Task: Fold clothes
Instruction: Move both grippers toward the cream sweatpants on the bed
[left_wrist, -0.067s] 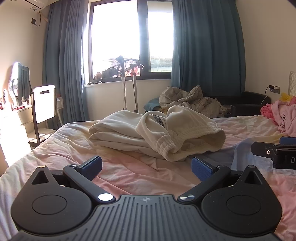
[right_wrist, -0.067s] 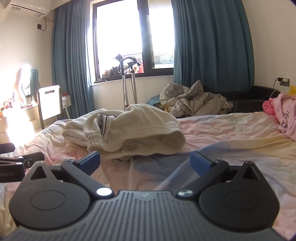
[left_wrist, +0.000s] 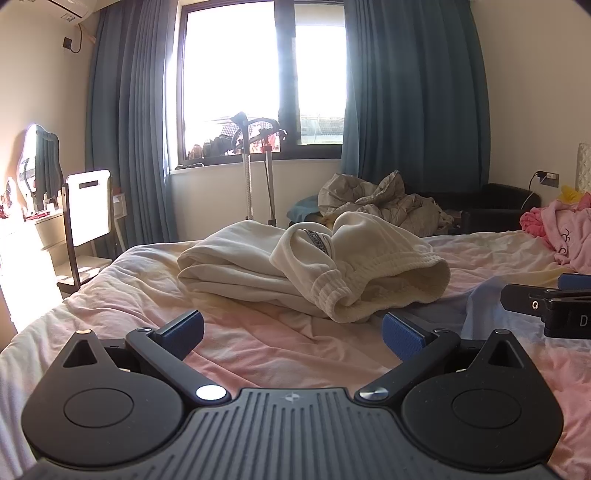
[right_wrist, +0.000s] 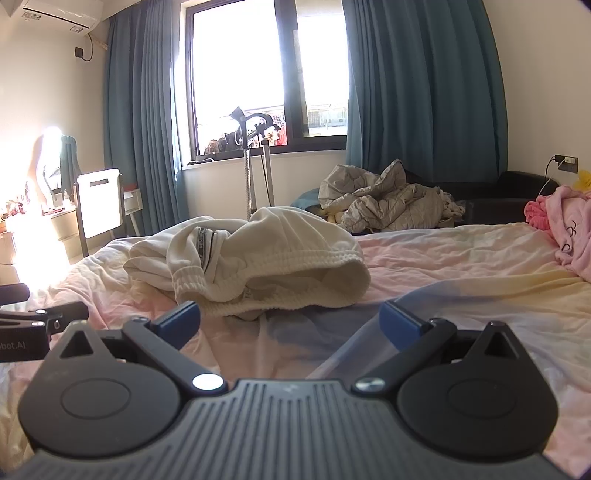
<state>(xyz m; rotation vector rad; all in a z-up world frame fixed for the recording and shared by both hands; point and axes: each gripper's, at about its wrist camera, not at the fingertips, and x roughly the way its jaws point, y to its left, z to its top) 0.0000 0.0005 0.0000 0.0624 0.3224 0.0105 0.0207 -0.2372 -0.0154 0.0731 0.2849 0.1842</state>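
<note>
A cream-white garment lies bunched on the pink bed sheet, its ribbed elastic opening facing me; it also shows in the right wrist view. My left gripper is open and empty, low over the sheet just short of the garment. My right gripper is open and empty, its fingertips close to the garment's front edge. The right gripper's side shows at the right edge of the left wrist view. The left gripper's side shows at the left edge of the right wrist view.
A pink garment lies at the bed's right edge. A grey crumpled quilt sits on a dark sofa beyond the bed. A white chair and dresser stand at left. A metal stand is under the window.
</note>
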